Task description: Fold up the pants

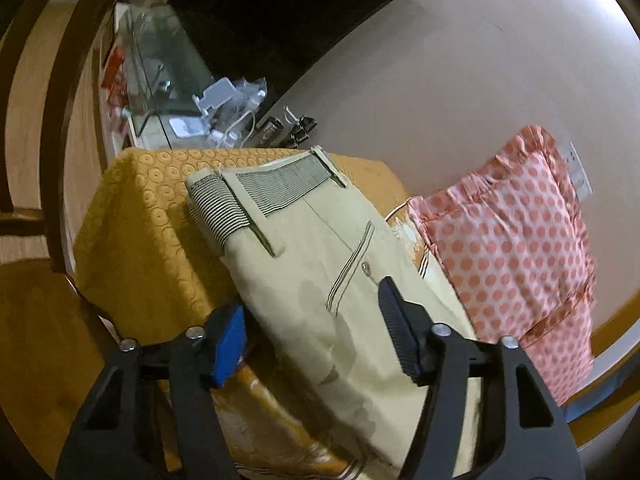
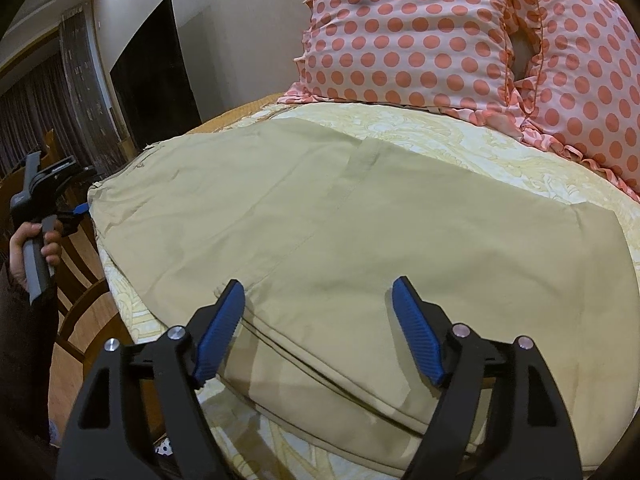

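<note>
Beige pants (image 2: 340, 232) lie flat on the bed, legs laid over each other. In the left wrist view the pants (image 1: 320, 264) show the striped waistband (image 1: 256, 196) and a back pocket with a button. My left gripper (image 1: 312, 336) is open, its jaws straddling the seat of the pants just above the cloth. My right gripper (image 2: 318, 320) is open and empty, hovering over the near edge of the pant legs. The left gripper (image 2: 78, 210) also shows at the far left of the right wrist view, held by a hand.
Pink polka-dot pillows (image 2: 440, 28) lie at the head of the bed beyond the pants. A yellow patterned bedsheet (image 2: 460, 136) covers the bed. A mustard cloth (image 1: 152, 216) lies by the waistband. A dark TV (image 2: 154, 76) and a cluttered shelf (image 1: 224, 116) stand behind. A wooden chair (image 2: 80, 280) is at left.
</note>
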The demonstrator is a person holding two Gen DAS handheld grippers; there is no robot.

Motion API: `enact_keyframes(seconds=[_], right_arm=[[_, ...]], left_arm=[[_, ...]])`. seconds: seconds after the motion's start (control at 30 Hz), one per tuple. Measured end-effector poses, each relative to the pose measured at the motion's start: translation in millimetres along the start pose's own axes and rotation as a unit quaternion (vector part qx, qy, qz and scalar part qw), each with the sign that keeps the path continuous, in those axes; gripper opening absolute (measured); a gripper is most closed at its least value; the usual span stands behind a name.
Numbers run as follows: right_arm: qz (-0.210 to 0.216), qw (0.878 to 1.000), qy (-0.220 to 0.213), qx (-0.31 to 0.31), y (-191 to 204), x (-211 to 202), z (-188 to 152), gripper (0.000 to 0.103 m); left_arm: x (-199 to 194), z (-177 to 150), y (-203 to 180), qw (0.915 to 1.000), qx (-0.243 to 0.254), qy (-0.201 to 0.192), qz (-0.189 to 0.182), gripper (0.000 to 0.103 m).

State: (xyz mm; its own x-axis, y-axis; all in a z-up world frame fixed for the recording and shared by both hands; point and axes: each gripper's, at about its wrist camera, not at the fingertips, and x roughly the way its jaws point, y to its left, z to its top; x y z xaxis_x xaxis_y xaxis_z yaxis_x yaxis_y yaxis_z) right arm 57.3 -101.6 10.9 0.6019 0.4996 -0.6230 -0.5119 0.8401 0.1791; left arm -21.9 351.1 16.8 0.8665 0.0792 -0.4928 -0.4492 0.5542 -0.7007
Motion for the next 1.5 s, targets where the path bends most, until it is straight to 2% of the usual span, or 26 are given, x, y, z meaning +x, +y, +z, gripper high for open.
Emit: enact_keyframes(seconds=[0.03, 0.07, 0.13, 0.2, 0.3, 0.4, 0.47, 0.5, 0.6, 0.63, 0.67, 0.77, 0.8, 0.83, 0.87, 0.93, 0.97, 1.07, 1.1, 1.13, 1.23, 1.27, 1.3, 1.37, 1.43, 1.5], right_arm=[[0.002, 1.000, -0.003, 0.002, 0, -1, 0, 0.077], [0.005, 1.000, -0.005, 0.005, -1, -1, -1, 0.078], [0.012, 1.000, -0.012, 0.017, -4, -5, -2, 0.078], [0.021, 0.999, -0.017, 0.033, -10, -10, -3, 0.078], [0.030, 0.997, -0.043, 0.058, -23, -28, -4, 0.078], [0.027, 0.992, -0.083, 0.087, -46, -56, -7, 0.078], [0.013, 0.987, -0.109, 0.117, -67, -76, -13, 0.078], [0.006, 0.984, -0.118, 0.131, -76, -83, -17, 0.079], [-0.020, 0.972, -0.140, 0.190, -113, -107, -31, 0.079], [-0.025, 0.967, -0.145, 0.209, -124, -113, -37, 0.079], [-0.033, 0.960, -0.149, 0.234, -138, -122, -45, 0.079], [-0.047, 0.947, -0.162, 0.274, -161, -138, -62, 0.079], [-0.048, 0.941, -0.166, 0.289, -169, -144, -69, 0.079], [-0.046, 0.938, -0.168, 0.300, -175, -147, -73, 0.079], [-0.041, 0.935, -0.169, 0.310, -180, -149, -78, 0.079], [-0.029, 0.928, -0.171, 0.331, -191, -153, -84, 0.079], [-0.023, 0.925, -0.172, 0.337, -194, -154, -86, 0.079], [0.018, 0.915, -0.172, 0.365, -207, -152, -87, 0.079], [0.039, 0.911, -0.170, 0.374, -210, -149, -84, 0.080], [0.054, 0.910, -0.166, 0.377, -212, -145, -78, 0.080], [0.072, 0.916, -0.136, 0.371, -213, -128, -61, 0.080], [0.070, 0.919, -0.121, 0.369, -213, -121, -55, 0.080], [0.065, 0.923, -0.104, 0.366, -214, -114, -48, 0.079], [0.051, 0.931, -0.074, 0.355, -214, -99, -38, 0.078], [0.040, 0.938, -0.047, 0.340, -212, -85, -28, 0.071], [0.030, 0.944, -0.024, 0.326, -212, -72, -20, 0.066]], left_arm=[[3, 2, 2, 0.9999, -0.009, 0.007, -0.002, 0.048], [4, 3, 2, 0.9999, -0.012, 0.011, 0.000, 0.029], [4, 6, 2, 0.9997, -0.002, 0.014, 0.018, 0.013], [3, 7, -8, 0.9993, 0.018, 0.012, 0.032, 0.008], [-7, 5, -46, 0.9943, 0.092, -0.011, 0.053, 0.006], [-23, -8, -112, 0.9819, 0.185, -0.027, 0.027, 0.005], [-34, -35, -175, 0.9616, 0.273, -0.027, -0.010, 0.004], [-37, -48, -196, 0.9540, 0.298, -0.020, -0.026, 0.004], [-41, -109, -270, 0.9187, 0.380, 0.023, -0.105, 0.004], [-42, -139, -294, 0.9004, 0.409, 0.044, -0.141, 0.004], [-43, -162, -309, 0.8859, 0.428, 0.062, -0.169, 0.004], [-40, -247, -343, 0.8371, 0.474, 0.129, -0.241, 0.004], [-36, -268, -346, 0.8266, 0.481, 0.152, -0.251, 0.004], [-27, -302, -347, 0.8085, 0.495, 0.192, -0.254, 0.004], [-19, -328, -345, 0.7948, 0.510, 0.216, -0.248, 0.004], [-3, -365, -333, 0.7785, 0.523, 0.259, -0.230, 0.004], [1, -372, -329, 0.7785, 0.522, 0.266, -0.224, 0.004], [-6, -381, -322, 0.7768, 0.536, 0.248, -0.219, 0.004], [-10, -385, -321, 0.7722, 0.543, 0.244, -0.222, 0.004], [-17, -392, -321, 0.7628, 0.563, 0.228, -0.223, 0.004], [-28, -410, -319, 0.7353, 0.615, 0.188, -0.215, 0.004], [-28, -409, -317, 0.7326, 0.618, 0.188, -0.216, 0.004], [-30, -406, -313, 0.7328, 0.614, 0.194, -0.220, 0.004], [-31, -390, -307, 0.7405, 0.586, 0.224, -0.240, 0.004], [-34, -373, -303, 0.7434, 0.558, 0.258, -0.263, 0.005], [-43, -348, -297, 0.7508, 0.527, 0.278, -0.285, 0.006]])
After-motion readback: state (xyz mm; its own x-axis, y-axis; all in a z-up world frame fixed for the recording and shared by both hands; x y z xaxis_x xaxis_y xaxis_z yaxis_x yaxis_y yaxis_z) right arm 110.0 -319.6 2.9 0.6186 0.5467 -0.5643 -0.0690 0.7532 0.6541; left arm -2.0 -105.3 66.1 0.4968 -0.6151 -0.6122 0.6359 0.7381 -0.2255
